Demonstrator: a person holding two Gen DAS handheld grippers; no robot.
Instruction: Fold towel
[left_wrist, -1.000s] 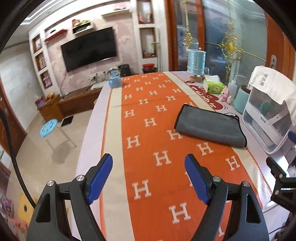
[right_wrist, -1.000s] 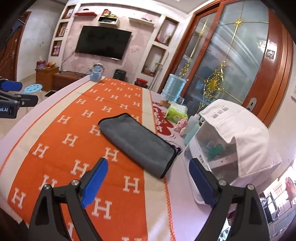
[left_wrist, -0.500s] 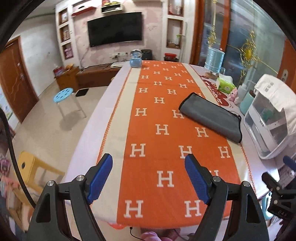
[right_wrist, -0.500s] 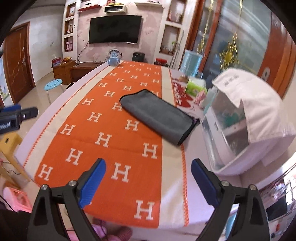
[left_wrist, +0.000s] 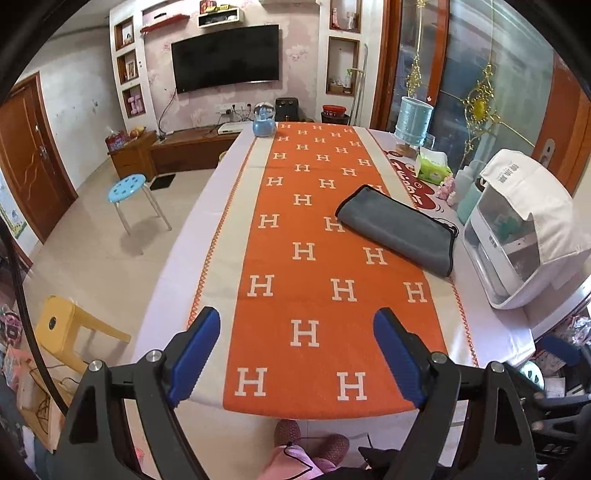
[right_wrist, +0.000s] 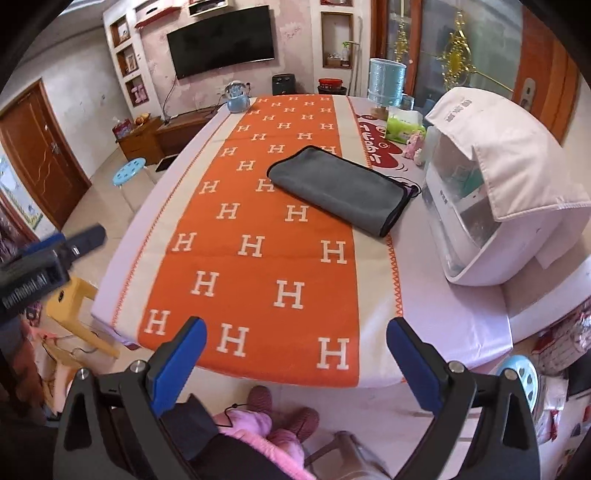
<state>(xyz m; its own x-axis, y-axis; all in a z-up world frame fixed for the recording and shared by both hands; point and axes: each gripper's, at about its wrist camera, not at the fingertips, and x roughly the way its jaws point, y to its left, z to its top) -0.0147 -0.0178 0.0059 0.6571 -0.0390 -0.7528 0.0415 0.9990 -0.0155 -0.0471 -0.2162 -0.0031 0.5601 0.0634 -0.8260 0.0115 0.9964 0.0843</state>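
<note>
A grey towel with a dark edge lies folded flat on the orange H-patterned table runner, toward the right side of the table. It also shows in the right wrist view. My left gripper is open and empty, held above and behind the table's near edge, far from the towel. My right gripper is open and empty, also back past the near edge. The left gripper's body shows at the left of the right wrist view.
A white appliance under a white cloth stands on the table's right side. A green tissue pack, bottles and a blue water jug stand behind it. A yellow stool and a blue stool stand left of the table.
Both grippers have pulled back and up from the table, from over the runner to behind its near edge. The towel has not moved. Both stay open.
</note>
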